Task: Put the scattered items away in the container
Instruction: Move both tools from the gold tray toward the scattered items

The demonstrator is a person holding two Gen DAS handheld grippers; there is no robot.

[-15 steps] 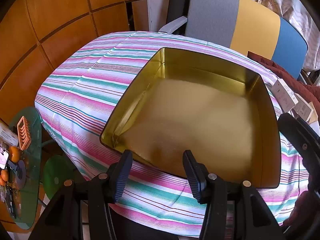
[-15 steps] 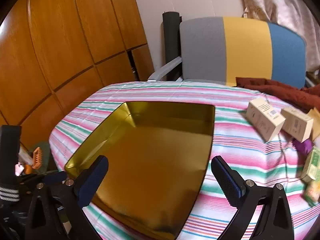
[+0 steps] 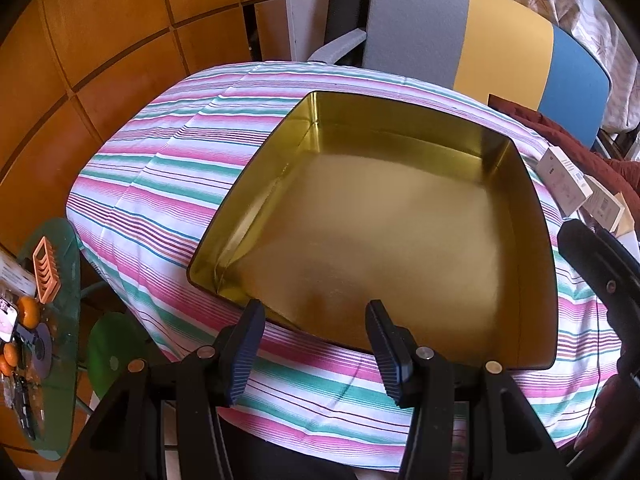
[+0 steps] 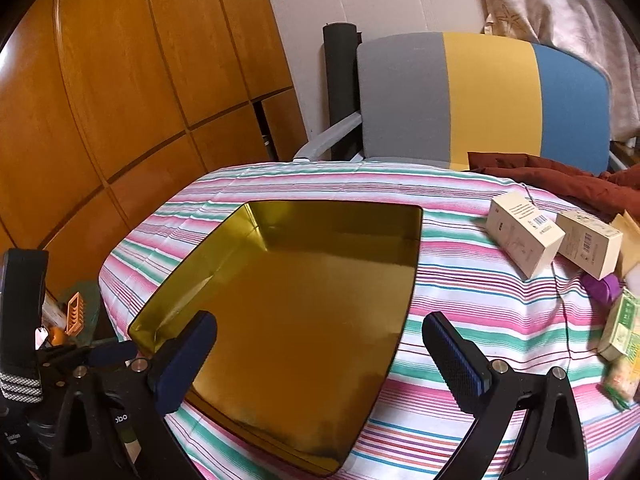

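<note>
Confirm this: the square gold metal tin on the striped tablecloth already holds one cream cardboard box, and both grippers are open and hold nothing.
Not quite: the square gold metal tin holds nothing. The right wrist view shows the cream cardboard boxes still on the striped tablecloth. The rest stands.

tin (image 4: 256, 280) on table (image 4: 480, 300) (boxes (image 4: 524, 236) rightward)

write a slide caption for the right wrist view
Open right gripper above empty gold metal tin; cream cardboard boxes wait on striped cloth.

The green-and-white packets (image 4: 622, 340) at the striped tablecloth's (image 4: 480, 304) right edge run out of frame; their print is too blurred to read.
</note>
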